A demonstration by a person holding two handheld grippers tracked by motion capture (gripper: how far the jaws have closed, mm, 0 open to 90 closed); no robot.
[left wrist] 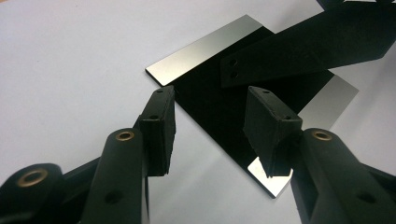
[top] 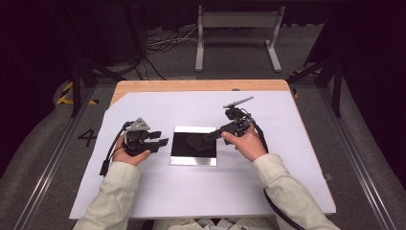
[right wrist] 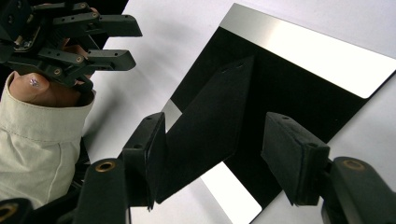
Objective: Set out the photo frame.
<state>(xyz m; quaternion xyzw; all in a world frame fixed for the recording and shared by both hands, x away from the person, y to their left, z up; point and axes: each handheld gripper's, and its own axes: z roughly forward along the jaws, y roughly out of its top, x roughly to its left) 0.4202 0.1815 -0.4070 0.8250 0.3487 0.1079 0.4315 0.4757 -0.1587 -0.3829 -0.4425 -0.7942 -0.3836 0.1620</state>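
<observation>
Cream sleeves [top: 117, 184], black tongs [top: 160, 139] with brass pivot screws, perhaps rubber pads, trailing black cables.

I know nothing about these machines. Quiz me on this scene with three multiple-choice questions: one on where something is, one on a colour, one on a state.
1. Where does the picture frame lie?
A. on the white sheet, between the two grippers
B. on the floor
C. on the bare wooden strip at the far edge

2. What colour is the frame's fold-out stand?
A. red
B. black
C. white

3. How do the left gripper jaws stand?
A. clamped on the frame
B. shut on a cable
C. apart, with nothing gripped

Answers:
1 A: the high view shows it flat on the white sheet between the hands.
2 B: it looks black in both gripper views.
3 C: a clear gap shows between the pads.
</observation>
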